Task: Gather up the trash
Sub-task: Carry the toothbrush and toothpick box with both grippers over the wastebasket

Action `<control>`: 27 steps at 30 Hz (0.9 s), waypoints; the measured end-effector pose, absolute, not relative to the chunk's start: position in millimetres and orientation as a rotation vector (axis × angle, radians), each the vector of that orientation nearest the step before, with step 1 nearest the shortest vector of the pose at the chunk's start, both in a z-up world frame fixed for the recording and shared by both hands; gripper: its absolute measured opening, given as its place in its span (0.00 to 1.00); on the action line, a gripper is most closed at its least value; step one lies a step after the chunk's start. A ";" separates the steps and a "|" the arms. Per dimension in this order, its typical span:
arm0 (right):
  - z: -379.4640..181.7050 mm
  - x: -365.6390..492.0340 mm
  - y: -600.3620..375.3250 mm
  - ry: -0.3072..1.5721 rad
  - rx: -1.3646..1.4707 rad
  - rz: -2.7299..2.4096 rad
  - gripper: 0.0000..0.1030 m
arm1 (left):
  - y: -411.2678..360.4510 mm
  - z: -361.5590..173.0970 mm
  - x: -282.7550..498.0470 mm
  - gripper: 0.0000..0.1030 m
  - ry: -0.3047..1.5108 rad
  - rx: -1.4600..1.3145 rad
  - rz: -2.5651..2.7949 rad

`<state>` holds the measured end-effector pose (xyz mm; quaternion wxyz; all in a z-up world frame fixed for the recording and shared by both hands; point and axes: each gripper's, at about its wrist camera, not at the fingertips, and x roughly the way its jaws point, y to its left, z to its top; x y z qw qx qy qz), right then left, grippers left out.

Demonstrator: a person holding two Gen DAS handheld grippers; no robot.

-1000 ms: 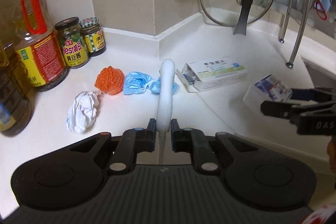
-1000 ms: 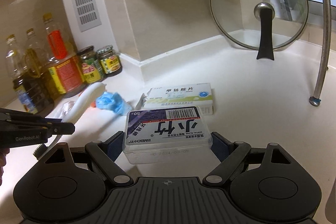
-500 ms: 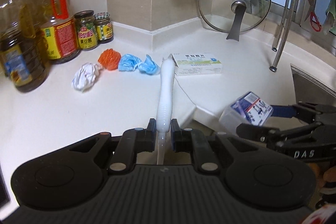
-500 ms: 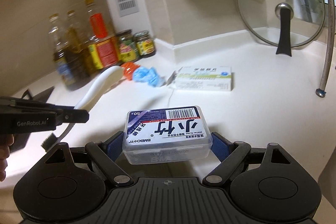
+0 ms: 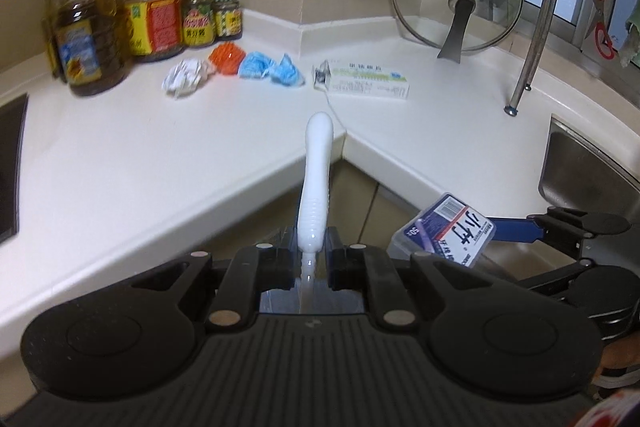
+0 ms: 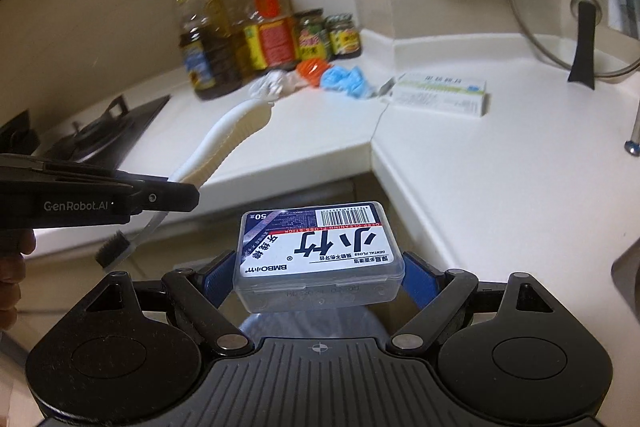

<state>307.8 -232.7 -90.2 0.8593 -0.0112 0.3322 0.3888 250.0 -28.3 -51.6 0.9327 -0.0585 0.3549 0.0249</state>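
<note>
In the left wrist view the left gripper (image 5: 308, 259) is clenched on the thin neck of a white brush (image 5: 316, 179), whose handle sticks up and away from the camera. A second ago the brush was over the white counter (image 5: 120, 163); now it hangs past the counter's inner corner edge, over the cabinet front, and the crumpled white paper (image 5: 183, 78), orange ball (image 5: 227, 58), blue mask (image 5: 269, 67) and medicine box (image 5: 366, 81) lie farther off. At lower right the right gripper (image 5: 472, 231) carries a clear floss box (image 5: 444, 229). In the right wrist view the right gripper (image 6: 318, 263) grasps the floss box (image 6: 318, 251) across its ends, now off the counter (image 6: 500, 167), with a bag-like surface just visible below it. The left gripper (image 6: 176, 195) enters from the left, the brush's (image 6: 224, 135) dark bristles hanging beneath it.
</note>
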 end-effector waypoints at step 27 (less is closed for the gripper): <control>-193.1 284.6 -207.4 0.962 -0.106 0.806 0.83 | -12.7 -144.3 229.2 0.12 0.969 -0.223 0.079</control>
